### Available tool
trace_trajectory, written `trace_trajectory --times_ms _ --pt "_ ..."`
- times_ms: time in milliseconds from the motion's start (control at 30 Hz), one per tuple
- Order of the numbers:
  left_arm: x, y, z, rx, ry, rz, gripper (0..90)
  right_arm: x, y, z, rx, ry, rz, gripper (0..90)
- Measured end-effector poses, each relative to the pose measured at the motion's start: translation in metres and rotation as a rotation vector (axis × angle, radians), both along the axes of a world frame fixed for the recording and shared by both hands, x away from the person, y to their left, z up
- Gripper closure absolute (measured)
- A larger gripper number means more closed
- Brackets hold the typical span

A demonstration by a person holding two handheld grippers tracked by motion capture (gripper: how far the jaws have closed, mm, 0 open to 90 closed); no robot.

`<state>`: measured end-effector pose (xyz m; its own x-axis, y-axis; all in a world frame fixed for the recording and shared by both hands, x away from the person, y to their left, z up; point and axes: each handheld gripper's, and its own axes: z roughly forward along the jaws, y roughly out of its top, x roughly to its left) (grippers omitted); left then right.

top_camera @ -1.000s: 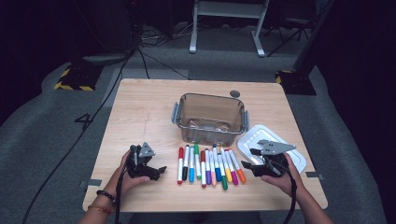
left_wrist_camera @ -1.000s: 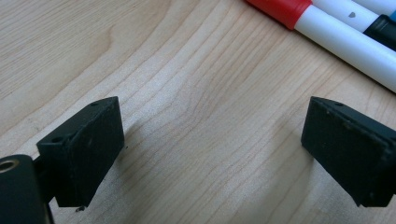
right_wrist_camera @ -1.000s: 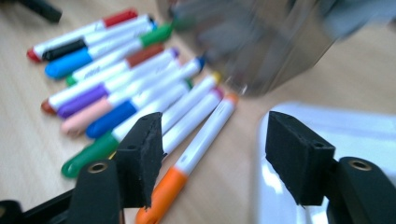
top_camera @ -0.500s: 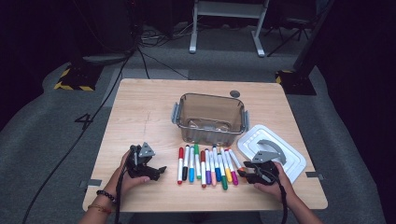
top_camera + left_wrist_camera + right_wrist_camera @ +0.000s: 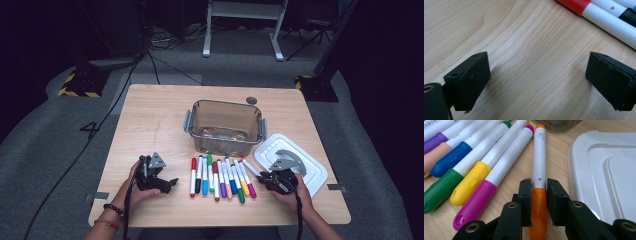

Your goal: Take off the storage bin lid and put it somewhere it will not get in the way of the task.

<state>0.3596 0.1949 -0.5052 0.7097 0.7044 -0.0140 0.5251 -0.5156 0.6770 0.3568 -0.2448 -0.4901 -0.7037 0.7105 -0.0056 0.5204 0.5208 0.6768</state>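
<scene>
A dark room with grey carpet (image 5: 60, 130) surrounds the wooden table (image 5: 160, 115), where a clear bin (image 5: 225, 125) sits at centre, its white lid (image 5: 310, 165) at 4 o'clock. The right gripper (image 5: 539, 188), jaws just closed, clamps the orange marker (image 5: 539, 167) at 3 o'clock of the marker row (image 5: 220, 177); the left gripper (image 5: 536, 80) gapes over bare wood at 9 o'clock.

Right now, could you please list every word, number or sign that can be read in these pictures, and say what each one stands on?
"4": a pale numeral on the grey floor, left of the table.
Small heart sign: on the white barrel of the orange marker.
Grey print on the purple marker at the right gripper view's top left: too cropped and blurred to read.
</scene>
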Motion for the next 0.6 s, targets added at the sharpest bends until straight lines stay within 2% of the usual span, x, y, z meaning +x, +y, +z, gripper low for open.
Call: trace_trajectory --times_ms 267,433,600 --pt "0.0 0.0 0.0 0.0 0.0 0.0 6.3 0.001 -0.004 0.003 0.0 -0.006 -0.006 74.5" --pt "0.0 0.0 0.0 0.0 0.0 0.0 6.3 -0.001 -0.008 0.011 0.018 -0.029 0.002 74.6" --pt "0.0 0.0 0.0 0.0 0.0 0.0 6.3 -0.005 -0.012 0.025 0.044 -0.063 0.055 74.6"
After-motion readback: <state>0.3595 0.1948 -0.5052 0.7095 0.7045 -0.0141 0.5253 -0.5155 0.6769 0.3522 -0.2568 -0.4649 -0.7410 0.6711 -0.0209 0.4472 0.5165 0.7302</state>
